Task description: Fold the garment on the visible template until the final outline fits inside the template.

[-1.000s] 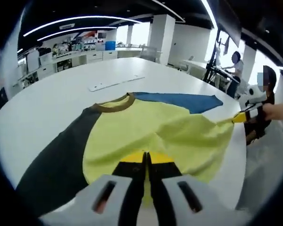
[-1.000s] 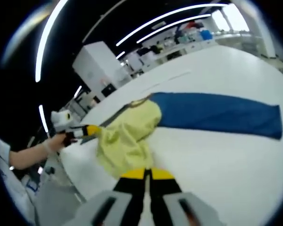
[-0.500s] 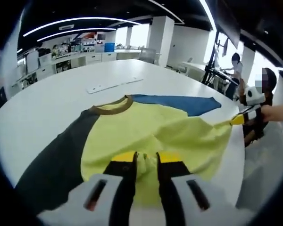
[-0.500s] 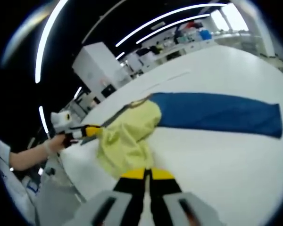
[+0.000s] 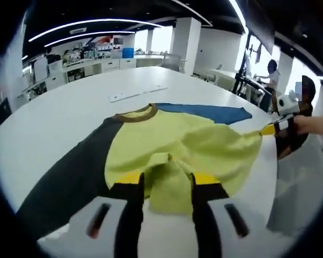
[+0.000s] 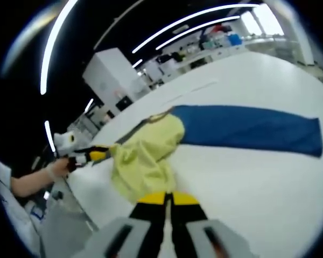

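Since a second ago the left gripper (image 5: pixel 164 185) has spread its jaws, releasing the shirt (image 5: pixel 172 148) onto the bench (image 5: pixel 59 107), while the right gripper (image 6: pixel 166 200) pinches its hem at six o'clock.

Open-plan office: white desks (image 5: pixel 91 65), pillars (image 5: pixel 185 43), ceiling strip lights (image 6: pixel 194 24).

Even overhead light from ceiling strip lights (image 5: pixel 91 22), window (image 5: pixel 160 37) glare in back, soft shadows on white tabletop (image 6: pixel 258 177), fisheye bending and blur toward edges.
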A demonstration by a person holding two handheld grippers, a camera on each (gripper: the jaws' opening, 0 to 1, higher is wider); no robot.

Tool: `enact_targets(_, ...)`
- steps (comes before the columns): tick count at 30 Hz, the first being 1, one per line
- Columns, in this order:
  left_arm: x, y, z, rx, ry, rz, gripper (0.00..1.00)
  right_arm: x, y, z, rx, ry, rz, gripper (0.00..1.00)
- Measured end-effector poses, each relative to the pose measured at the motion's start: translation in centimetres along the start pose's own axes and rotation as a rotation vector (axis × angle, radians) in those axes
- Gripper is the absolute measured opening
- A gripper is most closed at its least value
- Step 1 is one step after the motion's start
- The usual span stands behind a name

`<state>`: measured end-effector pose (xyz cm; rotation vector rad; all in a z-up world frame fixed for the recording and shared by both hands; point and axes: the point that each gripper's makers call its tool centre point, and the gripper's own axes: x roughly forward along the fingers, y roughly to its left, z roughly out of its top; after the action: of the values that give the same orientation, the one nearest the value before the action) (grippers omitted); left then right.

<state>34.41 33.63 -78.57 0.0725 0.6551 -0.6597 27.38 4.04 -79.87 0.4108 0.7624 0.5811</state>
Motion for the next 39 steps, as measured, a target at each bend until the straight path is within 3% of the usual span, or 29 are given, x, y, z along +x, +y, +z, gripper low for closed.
enact_targets(5, 0.0, 0.8, -2.0, -0.063, 0.054, 0.038, 0.23, 0.0, -0.3, -0.1, 0.001, 0.003, -0.002, 0.00)
enact_targets(11, 0.9, 1.4, -3.7, -0.082, 0.085, 0.059, 0.18, -0.1, -0.3, -0.1, 0.003, 0.004, -0.003, 0.00)
enact_targets(21, 1.7, 1.5, -5.0, -0.083, 0.127, 0.062, 0.13, -0.1, -0.2, -0.3, 0.009, 0.005, -0.005, 0.00)
enact_targets(27, 1.9, 1.5, -5.3, -0.077, 0.123, 0.053, 0.01, -0.1, -0.3, -0.4, 0.011, 0.009, -0.008, 0.00)
enact_targets(35, 0.5, 1.4, -6.3, -0.118, 0.128, 0.062, 0.00, -0.2, -0.1, -0.1, 0.009, 0.001, -0.006, 0.00)
enact_targets(39, -1.1, 1.3, -7.2, -0.151, 0.131, 0.062, 0.00, -0.4, -0.2, -0.2, 0.015, -0.006, -0.007, 0.00)
